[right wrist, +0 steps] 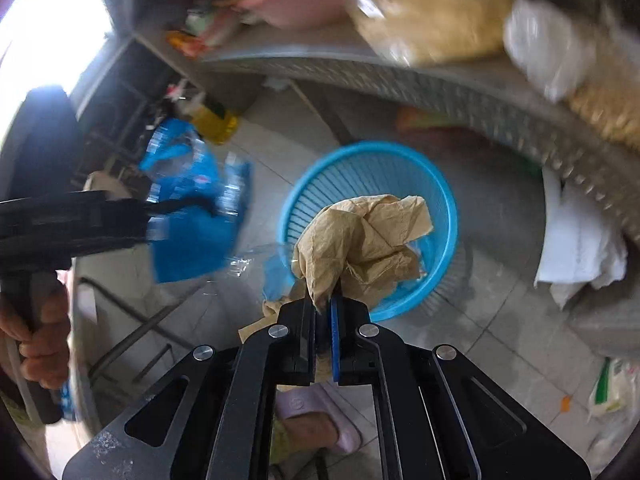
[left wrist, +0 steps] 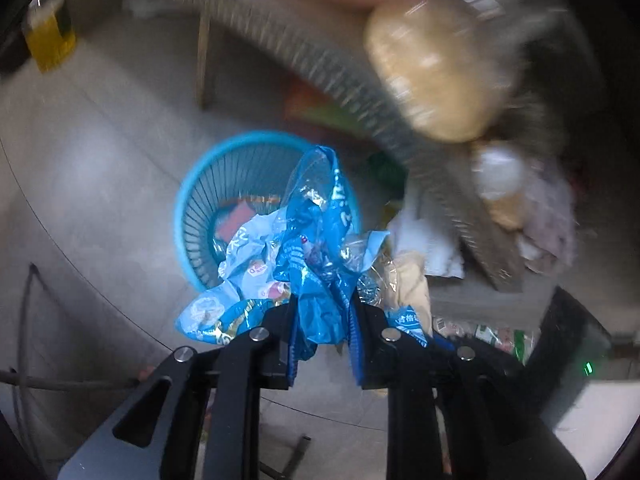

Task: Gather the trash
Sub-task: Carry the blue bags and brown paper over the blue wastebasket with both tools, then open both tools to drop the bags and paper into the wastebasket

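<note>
Left wrist view: the left gripper (left wrist: pixel 322 316) is clamped on a crumpled blue plastic wrapper (left wrist: pixel 308 248), which bulges out ahead of the jaws. Beyond it, on the tiled floor (left wrist: pixel 100 184), stands a blue slatted wastebasket (left wrist: pixel 200 200) with some litter already at its bottom. The wrapper overlaps the basket's near rim in this view, though how high it hangs above it is hard to judge (the frame is smeared by motion).

Right wrist view: the right gripper (right wrist: pixel 322 308) is pinched tight on a wad of crumpled brown paper (right wrist: pixel 360 240), held over the same wastebasket's (right wrist: pixel 444 200) opening. The left gripper (right wrist: pixel 132 216), with its wrapper (right wrist: pixel 188 208), shows off to the left, seemingly short of the rim, the person's hand (right wrist: pixel 36 344) on its handle.

To drop cleanly, each piece should be centred over the mouth before the jaws part; the light, springy wrapper could catch the rim or drift, so bringing it lower and further in looks wise.
</note>
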`<state>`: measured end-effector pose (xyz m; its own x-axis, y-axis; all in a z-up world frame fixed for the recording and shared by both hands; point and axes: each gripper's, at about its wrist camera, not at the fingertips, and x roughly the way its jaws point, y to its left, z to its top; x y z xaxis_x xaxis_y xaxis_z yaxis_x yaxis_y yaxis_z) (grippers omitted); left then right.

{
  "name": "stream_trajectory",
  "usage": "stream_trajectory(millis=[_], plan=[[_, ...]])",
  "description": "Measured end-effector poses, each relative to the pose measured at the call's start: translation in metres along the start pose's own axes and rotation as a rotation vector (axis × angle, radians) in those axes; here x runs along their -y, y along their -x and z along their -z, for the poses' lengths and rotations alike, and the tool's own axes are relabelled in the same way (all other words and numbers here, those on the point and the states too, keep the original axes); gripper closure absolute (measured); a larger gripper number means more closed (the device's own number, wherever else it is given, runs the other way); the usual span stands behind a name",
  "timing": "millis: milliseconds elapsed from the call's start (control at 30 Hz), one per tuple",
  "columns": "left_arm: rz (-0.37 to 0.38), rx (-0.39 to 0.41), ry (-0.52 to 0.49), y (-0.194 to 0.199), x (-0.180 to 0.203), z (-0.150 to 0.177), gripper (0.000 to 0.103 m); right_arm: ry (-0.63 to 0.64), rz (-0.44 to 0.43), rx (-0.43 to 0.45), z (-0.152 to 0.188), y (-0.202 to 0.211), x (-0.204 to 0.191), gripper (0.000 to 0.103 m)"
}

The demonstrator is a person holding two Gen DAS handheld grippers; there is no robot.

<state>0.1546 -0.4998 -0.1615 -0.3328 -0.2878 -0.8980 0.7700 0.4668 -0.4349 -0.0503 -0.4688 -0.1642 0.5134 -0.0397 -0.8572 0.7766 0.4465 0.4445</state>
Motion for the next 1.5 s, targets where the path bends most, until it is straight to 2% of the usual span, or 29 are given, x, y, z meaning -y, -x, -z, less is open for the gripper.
stream_trajectory(millis=[167,300,400,433,467,633,700,867,933,1133,1300,1433,1500], plan=[[0.029,-0.108,0.195,-0.073,-0.046,-0.029,0.081,-0.040,0.027,-0.048,-0.013,-0.039,0.013,0.099],[-0.003,-0.139,0.234,-0.107,-0.062,-0.041,0.072,-0.058,0.044,-0.076,-0.024,-0.066,0.023,0.098],[-0.016,-0.147,0.269,-0.120,-0.068,-0.046,0.047,-0.064,0.062,-0.107,-0.030,-0.084,0.026,0.098],[-0.026,-0.158,0.283,-0.123,-0.070,-0.046,0.032,-0.060,0.067,-0.116,-0.032,-0.088,0.025,0.097],[-0.043,-0.175,0.310,-0.127,-0.072,-0.048,0.026,-0.051,0.075,-0.130,-0.033,-0.096,0.025,0.095],[0.008,-0.156,0.352,-0.118,-0.074,-0.049,0.021,-0.002,0.134,-0.156,-0.035,-0.121,0.026,0.091],[0.040,-0.150,0.348,-0.111,-0.071,-0.048,0.019,0.014,0.159,-0.167,-0.035,-0.128,0.027,0.087],[0.123,-0.107,0.378,-0.087,-0.064,-0.056,0.015,0.004,0.174,-0.174,-0.033,-0.129,0.034,0.064],[0.166,-0.072,0.406,-0.071,-0.064,-0.057,0.015,0.008,0.181,-0.157,-0.031,-0.121,0.034,0.051],[0.248,0.033,0.442,-0.017,-0.059,-0.060,0.015,-0.001,0.185,-0.078,-0.031,-0.096,0.036,0.046],[0.291,0.113,0.366,0.051,-0.039,-0.047,0.015,0.002,0.172,0.009,-0.030,-0.066,0.035,0.046],[0.315,0.193,0.274,0.116,-0.026,-0.017,0.015,0.007,0.153,0.072,-0.019,-0.037,0.031,0.046],[0.313,0.257,0.240,0.152,-0.022,0.009,0.015,0.016,0.135,0.102,-0.009,-0.018,0.026,0.046]])
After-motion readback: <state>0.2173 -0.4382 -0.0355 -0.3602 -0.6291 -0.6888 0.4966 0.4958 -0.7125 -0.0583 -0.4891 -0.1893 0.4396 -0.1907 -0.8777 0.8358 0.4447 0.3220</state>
